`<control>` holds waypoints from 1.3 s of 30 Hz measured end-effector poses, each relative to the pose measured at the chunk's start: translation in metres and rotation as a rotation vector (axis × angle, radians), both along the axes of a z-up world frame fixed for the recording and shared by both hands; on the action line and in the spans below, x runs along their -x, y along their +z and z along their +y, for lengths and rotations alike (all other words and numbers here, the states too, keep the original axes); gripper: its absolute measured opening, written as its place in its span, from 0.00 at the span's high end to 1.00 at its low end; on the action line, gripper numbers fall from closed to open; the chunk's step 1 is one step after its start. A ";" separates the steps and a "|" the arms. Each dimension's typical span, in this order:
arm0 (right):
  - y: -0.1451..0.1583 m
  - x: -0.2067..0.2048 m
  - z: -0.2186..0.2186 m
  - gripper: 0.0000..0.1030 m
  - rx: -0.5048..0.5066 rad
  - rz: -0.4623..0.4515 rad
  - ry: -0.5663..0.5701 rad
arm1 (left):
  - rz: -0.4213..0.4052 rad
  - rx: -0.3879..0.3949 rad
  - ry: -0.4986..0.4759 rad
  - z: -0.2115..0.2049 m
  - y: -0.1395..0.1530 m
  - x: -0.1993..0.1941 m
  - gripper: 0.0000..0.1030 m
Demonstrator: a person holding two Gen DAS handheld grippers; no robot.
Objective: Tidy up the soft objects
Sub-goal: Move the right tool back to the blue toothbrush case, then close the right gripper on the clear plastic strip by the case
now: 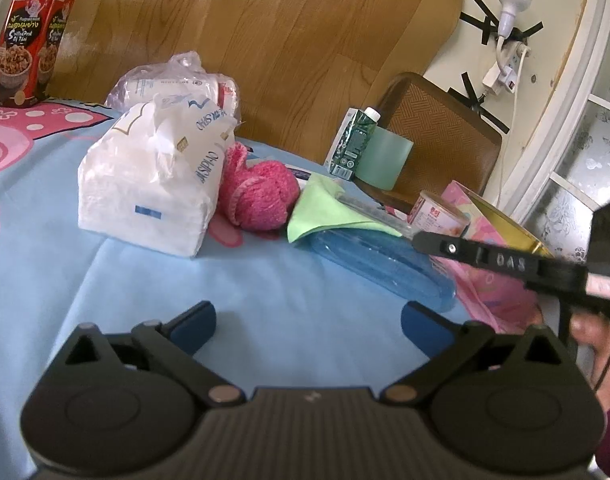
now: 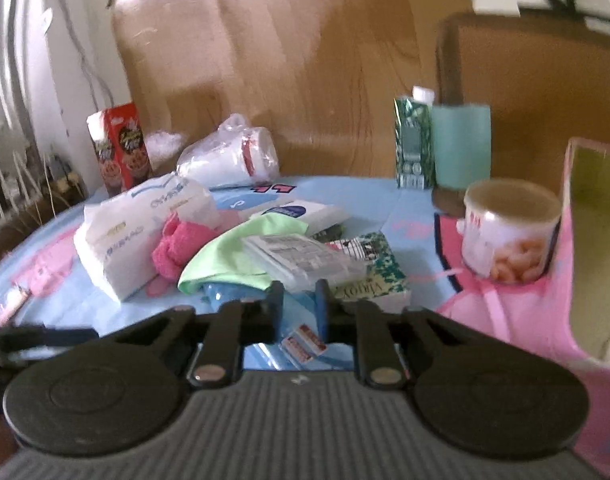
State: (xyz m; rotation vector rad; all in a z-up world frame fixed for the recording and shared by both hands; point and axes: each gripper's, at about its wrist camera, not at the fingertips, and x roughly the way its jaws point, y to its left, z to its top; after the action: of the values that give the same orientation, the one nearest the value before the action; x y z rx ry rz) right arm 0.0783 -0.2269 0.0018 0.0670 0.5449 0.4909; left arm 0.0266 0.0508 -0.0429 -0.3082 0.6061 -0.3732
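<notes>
A white tissue pack (image 1: 145, 184) lies on the blue cloth-covered table (image 1: 265, 280), with a pink fluffy cloth (image 1: 257, 196) and a green cloth (image 1: 325, 208) to its right. The green cloth drapes over a blue plastic pack (image 1: 381, 260). My left gripper (image 1: 309, 324) is open and empty, low over the cloth in front of them. My right gripper (image 2: 299, 308) has its jaws close together around the near edge of the blue pack (image 2: 297, 340); the grip is blurred. The tissue pack (image 2: 133, 232), pink cloth (image 2: 181, 244) and green cloth (image 2: 241, 252) also show in the right wrist view.
A pink box (image 2: 585, 272) stands open at the right with a can (image 2: 509, 232) beside it. A green carton (image 1: 355, 142) and a teal cup (image 1: 385, 158) stand at the back. A red snack box (image 1: 29, 44), a bagged white roll (image 2: 229, 160) and a book (image 2: 373, 276) are on the table.
</notes>
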 end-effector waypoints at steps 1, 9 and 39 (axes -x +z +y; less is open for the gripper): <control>0.000 0.005 0.003 0.83 0.025 -0.025 0.010 | 0.000 0.000 0.000 0.000 0.000 0.000 0.01; 0.004 0.051 0.032 0.76 0.185 -0.195 0.170 | 0.000 0.001 0.008 0.001 0.000 0.000 0.01; -0.012 -0.002 0.049 0.85 0.244 -0.169 0.102 | 0.002 0.027 0.008 0.003 -0.001 -0.001 0.00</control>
State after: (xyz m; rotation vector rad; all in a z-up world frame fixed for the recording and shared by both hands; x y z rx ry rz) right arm 0.0807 -0.1776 -0.0104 -0.2348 0.4404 0.5209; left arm 0.0271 0.0535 -0.0442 -0.3371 0.6022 -0.3741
